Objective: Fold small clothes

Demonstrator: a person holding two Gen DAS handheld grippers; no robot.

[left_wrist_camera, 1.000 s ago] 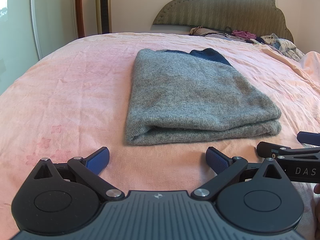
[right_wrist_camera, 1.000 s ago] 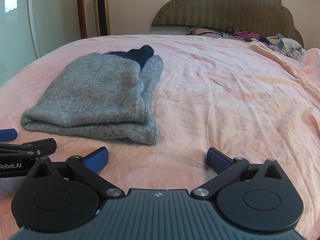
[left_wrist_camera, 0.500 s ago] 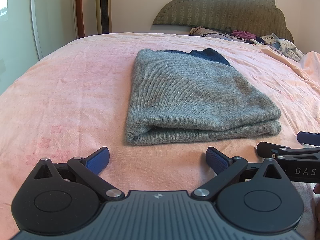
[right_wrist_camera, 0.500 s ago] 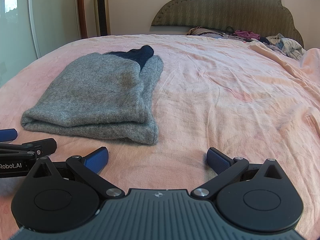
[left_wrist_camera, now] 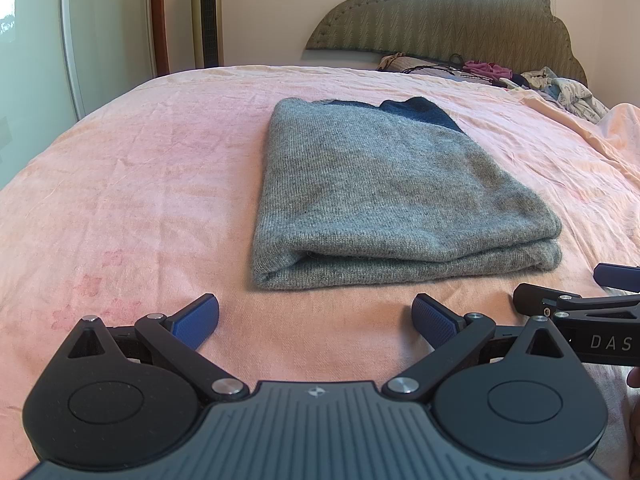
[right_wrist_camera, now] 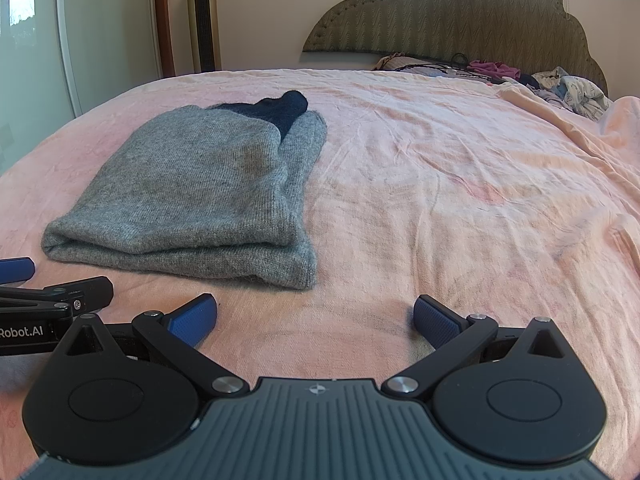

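The grey sweater (left_wrist_camera: 384,196) lies folded on the pink bed sheet (left_wrist_camera: 132,184), in the centre of the left wrist view and in the left half of the right wrist view. It looks like a compact rectangle of several layers, with the rounded fold edge turned toward the cameras. A dark blue part (right_wrist_camera: 280,110), perhaps a collar or a cuff, shows out at the far end.

The left tool (left_wrist_camera: 316,314) is at the bottom of its frame, with the blue pads spread wide and nothing between them. It is just before the near edge of the sweater, without touching it. The right tool (right_wrist_camera: 316,314) is released in the same way, over bare sheet to the right of the sweater. Each tool is also seen at the side edge of the other view, so they are close side by side.

I judge that the folding is finished or nearly so, and the tools are kept low and apart from the cloth so that the layers are not disturbed. A pile of other clothes (left_wrist_camera: 560,88) lies at the headboard (left_wrist_camera: 460,12), in the upper right.
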